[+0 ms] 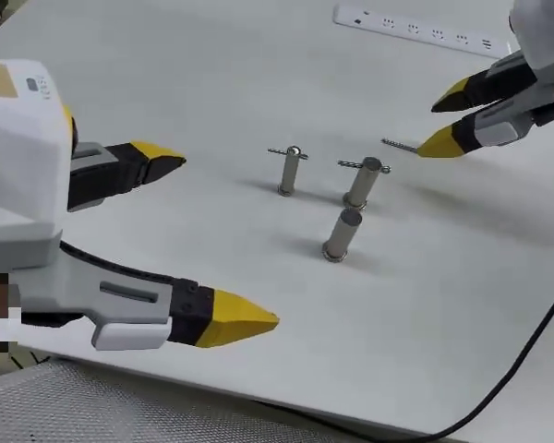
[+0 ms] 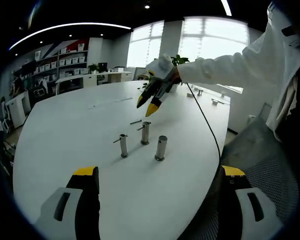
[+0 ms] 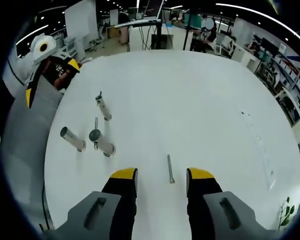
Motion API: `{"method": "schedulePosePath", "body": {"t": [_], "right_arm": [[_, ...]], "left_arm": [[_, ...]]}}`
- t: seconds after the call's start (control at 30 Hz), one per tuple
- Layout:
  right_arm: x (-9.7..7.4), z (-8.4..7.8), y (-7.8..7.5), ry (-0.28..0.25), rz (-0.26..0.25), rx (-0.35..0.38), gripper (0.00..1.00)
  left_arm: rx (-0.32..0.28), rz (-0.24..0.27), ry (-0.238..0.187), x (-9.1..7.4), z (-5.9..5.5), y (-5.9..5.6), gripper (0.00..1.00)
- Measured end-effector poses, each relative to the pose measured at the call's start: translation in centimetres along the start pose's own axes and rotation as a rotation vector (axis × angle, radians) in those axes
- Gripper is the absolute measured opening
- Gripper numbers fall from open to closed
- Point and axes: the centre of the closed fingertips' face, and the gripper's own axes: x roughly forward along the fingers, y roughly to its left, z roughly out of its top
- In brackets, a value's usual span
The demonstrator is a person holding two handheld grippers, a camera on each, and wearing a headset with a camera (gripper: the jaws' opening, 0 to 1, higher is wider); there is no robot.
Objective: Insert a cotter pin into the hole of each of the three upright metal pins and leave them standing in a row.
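At the left we hold the left gripper [image 1: 230, 241] over the white table [image 1: 212, 83], its jaws spread wide with nothing between them. Near the table's middle stand the three posts, all upright. The left metal pin [image 1: 288, 175] carries a cotter pin [image 1: 284, 151] crosswise through its top. The front metal pin [image 1: 343, 235], nearer to us, has a bare top. Just behind it, the right metal pin [image 1: 364, 185] carries a second cotter pin [image 1: 351, 165]. Together they make a tight triangle rather than a row. Further right a loose cotter pin [image 1: 399, 145] lies flat on the table. In the right gripper view it sits between the parted jaws of the right gripper [image 1: 427, 130], which grips nothing. Whether a jaw tip touches it we cannot tell. A power strip [image 1: 415, 28] lies at the far edge.
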Motion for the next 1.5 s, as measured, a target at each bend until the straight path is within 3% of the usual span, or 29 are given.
{"method": "schedulePosePath", "body": {"t": [0.23, 0.37, 0.43, 0.5, 0.83, 1.17, 1.3, 1.4, 1.5], "right_arm": [[1.0, -1.2, 0.1, 0.098, 0.015, -0.047, 0.25], [1.7, -2.7, -0.1, 0.181, 0.013, -0.072, 0.18], [2.3, -3.3, -0.2, 0.191, 0.022, -0.069, 0.12], [2.6, -3.5, -0.1, 0.197, 0.028, -0.062, 0.08], [3.2, -3.2, -0.7, 0.199, 0.015, -0.037, 0.05], [3.8, -3.4, -1.4, 0.212, 0.025, -0.051, 0.00], [3.9, -3.3, -1.5, 0.226, 0.008, -0.063, 0.00], [3.9, -3.3, -1.6, 0.234, -0.010, -0.026, 0.00], [4.0, -3.4, -1.6, 0.235, -0.023, -0.057, 0.00]], "left_arm": [[-0.011, -0.005, -0.001, 0.0, -0.1, -0.1, 0.99], [-0.018, 0.007, -0.003, 0.1, -0.2, 0.1, 0.99], [-0.020, 0.012, 0.005, 0.2, -0.4, 0.3, 0.99], [-0.021, 0.016, 0.005, 0.2, -0.4, 0.4, 0.99], [-0.033, 0.019, -0.008, 0.2, -0.2, 0.5, 0.99], [-0.043, -0.009, -0.015, 0.6, -0.1, -0.2, 0.94], [-0.044, -0.011, -0.015, 0.5, 0.0, -0.2, 0.94], [-0.051, -0.016, -0.020, 0.3, 0.1, -0.2, 0.94], [-0.052, -0.015, -0.018, 0.3, 0.0, -0.2, 0.94]]}}
